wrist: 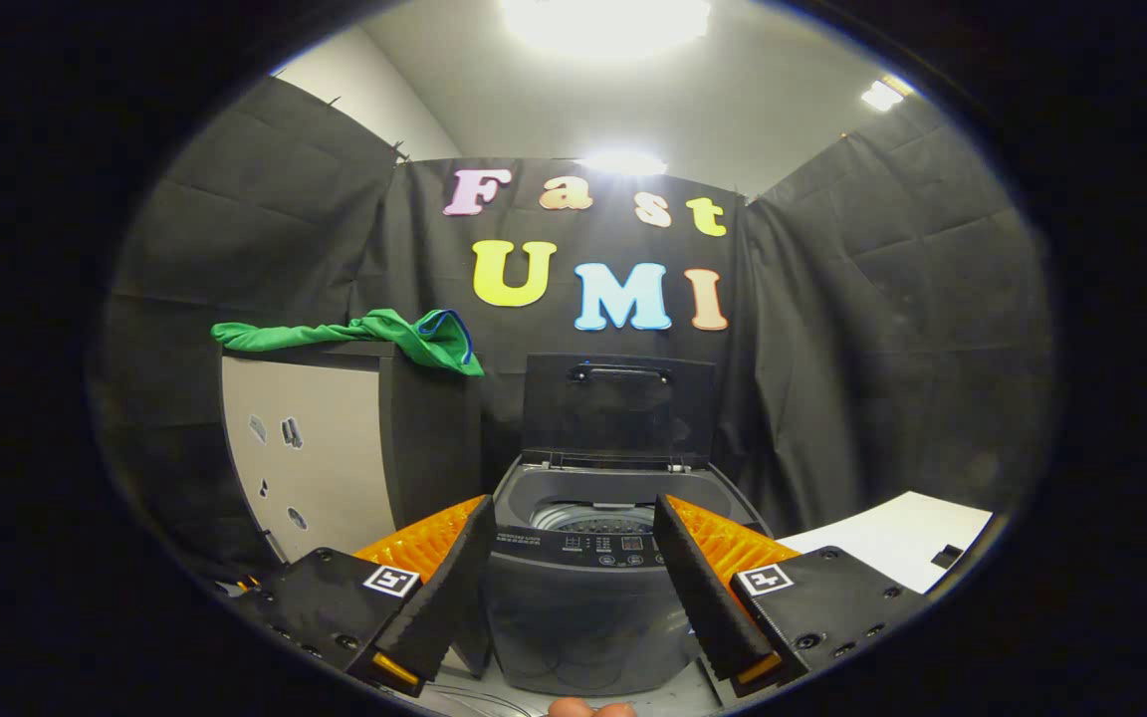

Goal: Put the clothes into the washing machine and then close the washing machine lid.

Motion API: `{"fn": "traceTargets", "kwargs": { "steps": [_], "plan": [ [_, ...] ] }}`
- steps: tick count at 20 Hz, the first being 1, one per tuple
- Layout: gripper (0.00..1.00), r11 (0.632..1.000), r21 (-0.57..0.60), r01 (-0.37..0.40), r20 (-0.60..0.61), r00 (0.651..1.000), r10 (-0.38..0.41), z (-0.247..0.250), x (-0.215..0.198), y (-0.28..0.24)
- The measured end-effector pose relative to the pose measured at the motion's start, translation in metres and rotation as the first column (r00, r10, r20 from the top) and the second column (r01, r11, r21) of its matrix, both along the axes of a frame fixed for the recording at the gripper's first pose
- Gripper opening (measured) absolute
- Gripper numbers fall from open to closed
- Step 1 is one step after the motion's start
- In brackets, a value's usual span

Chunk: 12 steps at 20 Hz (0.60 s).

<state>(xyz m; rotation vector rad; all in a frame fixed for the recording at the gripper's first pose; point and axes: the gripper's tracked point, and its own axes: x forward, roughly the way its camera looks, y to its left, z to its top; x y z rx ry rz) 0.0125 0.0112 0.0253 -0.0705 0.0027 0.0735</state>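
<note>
Still at the grabbing step: gripper [573,583] fingers spread wide, empty, facing the open washing machine [593,588] at 12 o'clock. Green clothes [374,337] on the cabinet [335,448] around 10 o'clock, so swing there next.

Washer [583,597] mouth apparently clear, lid [618,408] upright

— How does the gripper [573,543] stand?

— Level, fingers spread wide apart, nothing held between them. It faces the washing machine [588,568], which sits in the gap between the two fingers.

— Touching it?

— Cannot tell; the left finger [446,588] and right finger [708,588] flank the machine's front.

— Any hand?

— Two fingertips [591,709] show just below the machine's base.
</note>
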Motion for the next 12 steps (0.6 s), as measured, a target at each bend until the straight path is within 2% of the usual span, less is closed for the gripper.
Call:
{"fn": "traceTargets", "kwargs": {
  "steps": [2, 4, 8, 12],
  "plan": [
    [1.00, 0.996, -0.089, -0.031, 0.010, 0.999, 0.032, 0.015, 0.009, 0.003],
    [1.00, 0.990, -0.113, -0.084, 0.030, 0.996, 0.087, 0.036, 0.016, 0.017],
    [0.99, 0.973, 0.021, -0.229, 0.007, 0.974, 0.229, 0.077, 0.035, 0.060],
    [0.99, 0.957, 0.092, -0.274, -0.009, 0.961, 0.276, 0.128, 0.054, 0.093]
  ]
}}
